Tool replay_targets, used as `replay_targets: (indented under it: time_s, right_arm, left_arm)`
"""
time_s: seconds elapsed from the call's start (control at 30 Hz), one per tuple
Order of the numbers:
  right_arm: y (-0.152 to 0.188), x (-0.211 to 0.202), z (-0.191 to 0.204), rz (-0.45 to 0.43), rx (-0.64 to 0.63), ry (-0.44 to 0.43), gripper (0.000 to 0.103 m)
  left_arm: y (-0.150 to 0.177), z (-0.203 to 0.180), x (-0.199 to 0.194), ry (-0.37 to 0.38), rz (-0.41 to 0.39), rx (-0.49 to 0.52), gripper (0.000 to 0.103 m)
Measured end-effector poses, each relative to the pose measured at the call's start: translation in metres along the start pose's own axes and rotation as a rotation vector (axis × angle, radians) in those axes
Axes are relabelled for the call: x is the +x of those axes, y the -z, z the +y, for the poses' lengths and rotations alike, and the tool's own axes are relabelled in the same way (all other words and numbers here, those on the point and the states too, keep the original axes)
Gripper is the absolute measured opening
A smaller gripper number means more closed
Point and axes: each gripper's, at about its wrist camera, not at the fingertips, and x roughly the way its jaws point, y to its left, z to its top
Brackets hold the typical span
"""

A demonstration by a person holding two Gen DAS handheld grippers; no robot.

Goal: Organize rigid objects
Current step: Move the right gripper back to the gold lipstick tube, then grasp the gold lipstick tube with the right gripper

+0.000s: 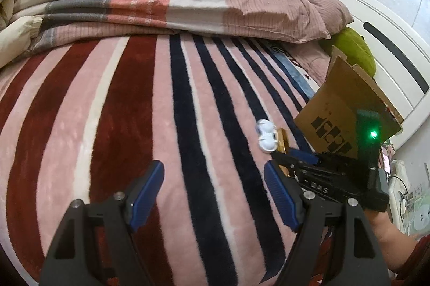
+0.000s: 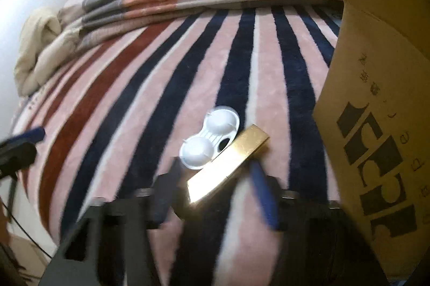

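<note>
early stage: gold box (image 2: 228, 165) and white tray (image 2: 209, 138) lie on bed (image 2: 134, 97), outside carton (image 2: 376, 124). right gripper (image 2: 215, 194) straddles gold box, contact unclear; left gripper (image 1: 213, 194) gapes empty.

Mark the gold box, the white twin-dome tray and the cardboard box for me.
gold box (image 2: 231, 159), right wrist view, shiny top face.
white twin-dome tray (image 2: 208, 138), right wrist view, between domes.
cardboard box (image 2: 376, 103), right wrist view, printed side.

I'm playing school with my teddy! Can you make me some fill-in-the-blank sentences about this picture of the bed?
1. The shiny bar between the right gripper's fingers is coloured ____.
2. The white plastic piece beside it has ____ round domes.
3. The tall box standing on the bed is made of ____.
4. The blanket has a pattern of ____.

Missing words: gold; two; cardboard; stripes
</note>
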Motion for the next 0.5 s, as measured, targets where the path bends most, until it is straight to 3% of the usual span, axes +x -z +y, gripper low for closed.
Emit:
replay_targets:
  time_s: [0.1, 0.3, 0.5]
  right_arm:
    - [0.007, -0.015, -0.005, 0.024, -0.029, -0.057, 0.014]
    - [0.024, -0.034, 0.001, 0.075, -0.191, -0.027, 0.013]
    - [0.028, -0.024, 0.004, 0.081, -0.22, -0.004, 0.013]
  left_arm:
    - [-0.002, -0.006, 0.001, 0.008, 0.001, 0.014, 0.074]
    - [-0.005, -0.021, 0.008, 0.019, 0.017, 0.038, 0.074]
    - [-0.004, -0.035, 0.01, 0.033, 0.037, 0.062, 0.074]
